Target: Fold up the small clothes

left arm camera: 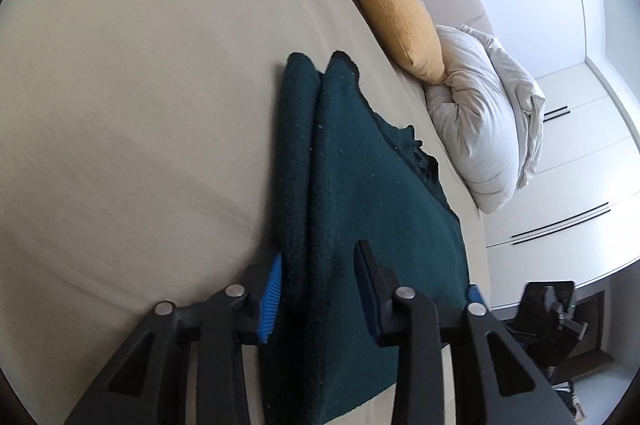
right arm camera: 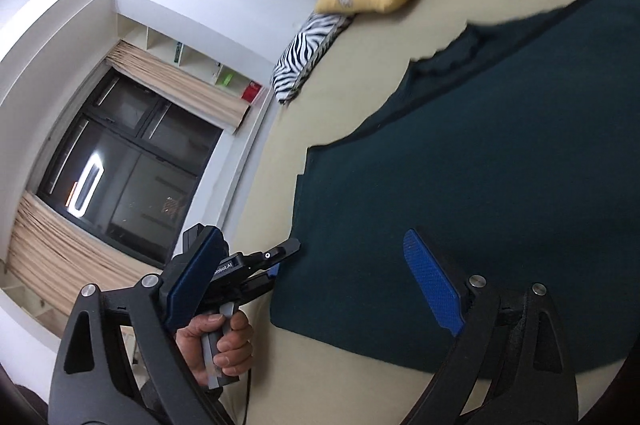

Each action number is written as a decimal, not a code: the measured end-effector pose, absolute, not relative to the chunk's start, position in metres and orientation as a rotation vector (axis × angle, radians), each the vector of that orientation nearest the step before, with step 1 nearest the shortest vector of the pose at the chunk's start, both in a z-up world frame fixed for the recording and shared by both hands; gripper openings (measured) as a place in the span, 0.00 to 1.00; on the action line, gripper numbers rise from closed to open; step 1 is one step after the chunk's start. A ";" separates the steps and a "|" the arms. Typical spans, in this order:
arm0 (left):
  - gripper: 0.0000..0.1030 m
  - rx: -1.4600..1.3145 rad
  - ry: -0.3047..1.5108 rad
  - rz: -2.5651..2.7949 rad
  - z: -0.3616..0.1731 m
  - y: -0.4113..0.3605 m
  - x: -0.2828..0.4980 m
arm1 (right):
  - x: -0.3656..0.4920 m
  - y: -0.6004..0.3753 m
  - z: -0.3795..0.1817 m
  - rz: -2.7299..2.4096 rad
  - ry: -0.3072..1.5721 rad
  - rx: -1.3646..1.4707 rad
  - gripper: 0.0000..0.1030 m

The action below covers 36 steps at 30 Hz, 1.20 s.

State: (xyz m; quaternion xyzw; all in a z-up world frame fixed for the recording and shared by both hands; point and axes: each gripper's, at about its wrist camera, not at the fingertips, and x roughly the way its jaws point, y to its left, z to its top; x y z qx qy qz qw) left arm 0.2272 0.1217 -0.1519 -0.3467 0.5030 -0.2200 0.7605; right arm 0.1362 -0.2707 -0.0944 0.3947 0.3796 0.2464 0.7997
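Setting: home bedroom. Beige-sheeted bed [left arm camera: 140, 105] is carrying yellow cushion [left arm camera: 396, 13], zebra pillow [right arm camera: 308, 53], bunched duvet [left arm camera: 484, 121]; wardrobe doors [left arm camera: 580, 161] and curtained window [right arm camera: 128, 169] are showing alongside

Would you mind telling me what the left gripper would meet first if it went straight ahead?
Most likely the dark green garment: the left gripper is open with a raised fold already between its fingers. Beyond lies the bed.
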 end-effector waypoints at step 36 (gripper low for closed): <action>0.38 -0.609 0.964 -0.914 -0.060 -0.095 0.193 | 0.174 -0.413 -0.160 0.394 0.876 1.143 0.77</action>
